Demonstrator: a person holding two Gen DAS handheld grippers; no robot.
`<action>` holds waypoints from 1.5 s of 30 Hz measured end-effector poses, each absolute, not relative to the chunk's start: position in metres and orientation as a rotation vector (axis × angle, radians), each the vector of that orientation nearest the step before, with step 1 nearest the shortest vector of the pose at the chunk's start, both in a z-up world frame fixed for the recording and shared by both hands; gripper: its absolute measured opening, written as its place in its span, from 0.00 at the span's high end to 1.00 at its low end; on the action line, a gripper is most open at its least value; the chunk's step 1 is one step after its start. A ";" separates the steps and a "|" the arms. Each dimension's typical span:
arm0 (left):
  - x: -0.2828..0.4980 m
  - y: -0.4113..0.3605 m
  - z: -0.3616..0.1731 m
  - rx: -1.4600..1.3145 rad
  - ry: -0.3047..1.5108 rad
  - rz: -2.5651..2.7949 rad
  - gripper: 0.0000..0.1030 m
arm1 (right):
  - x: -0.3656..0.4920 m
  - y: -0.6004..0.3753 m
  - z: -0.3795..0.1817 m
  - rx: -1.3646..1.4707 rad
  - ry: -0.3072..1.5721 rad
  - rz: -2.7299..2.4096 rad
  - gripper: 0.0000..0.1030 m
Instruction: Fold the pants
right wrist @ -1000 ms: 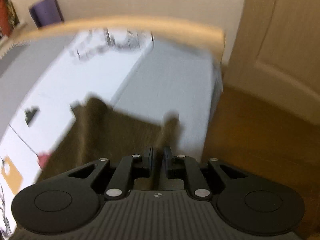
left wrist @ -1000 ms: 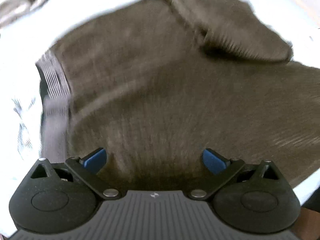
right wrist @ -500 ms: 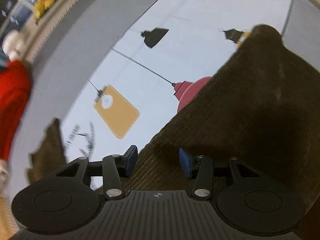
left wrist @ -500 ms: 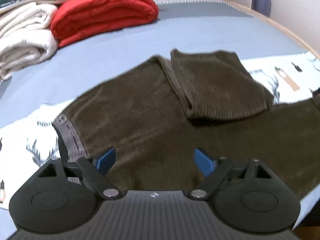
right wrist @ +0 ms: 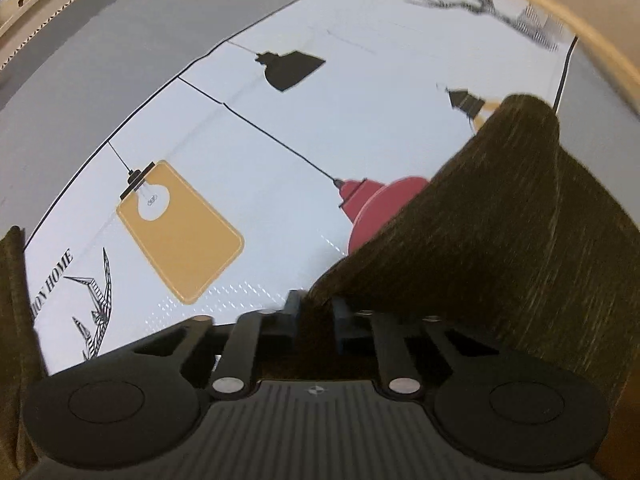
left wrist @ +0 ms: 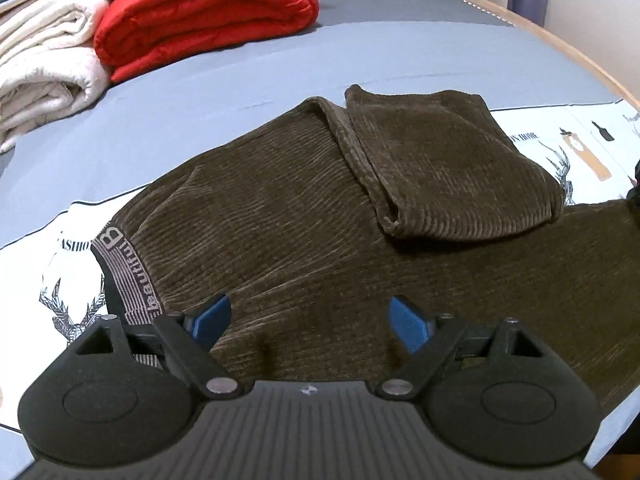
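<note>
Dark brown corduroy pants (left wrist: 288,216) lie spread on the bed, with a grey lettered waistband (left wrist: 128,276) at the left. One leg (left wrist: 444,164) is folded back on top of the rest. My left gripper (left wrist: 310,320) hovers open just above the cloth, nothing between its blue pads. In the right wrist view the other pant leg (right wrist: 500,232) rises in a fold from my right gripper (right wrist: 316,312), whose jaws are shut on the edge of the fabric.
A folded red blanket (left wrist: 204,12) and white blankets (left wrist: 44,68) are stacked at the far left of the bed. The sheet (right wrist: 280,152) is white with printed lamps and deer, grey-blue beyond. A wooden bed edge (right wrist: 560,28) curves at the right.
My right gripper came down onto the pant leg's edge, opened around it and shut on it. My left gripper rose slightly off the pants and tilted up, staying open.
</note>
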State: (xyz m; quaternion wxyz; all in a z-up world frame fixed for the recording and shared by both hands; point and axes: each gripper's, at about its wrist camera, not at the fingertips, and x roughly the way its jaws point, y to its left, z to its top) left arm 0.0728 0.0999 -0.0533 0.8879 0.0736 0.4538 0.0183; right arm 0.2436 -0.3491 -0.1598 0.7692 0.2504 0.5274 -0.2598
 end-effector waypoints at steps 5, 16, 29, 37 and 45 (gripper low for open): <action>0.071 0.105 -0.052 0.131 0.947 0.039 0.13 | 0.246 -0.345 -0.139 0.512 1.004 -0.563 0.94; 0.074 0.151 -0.077 -0.002 1.136 0.141 0.17 | 0.249 -0.307 -0.103 0.312 0.977 -0.406 0.71; 0.066 0.215 -0.102 -0.092 1.282 0.259 0.56 | 0.243 -0.268 -0.079 0.218 0.930 -0.102 0.62; 0.069 0.186 -0.063 -0.064 1.108 0.277 0.31 | 0.254 -0.251 -0.083 0.341 0.949 -0.036 0.61; 0.089 0.130 -0.061 -0.056 1.094 0.167 0.28 | 0.275 -0.212 -0.098 0.414 1.028 0.070 0.55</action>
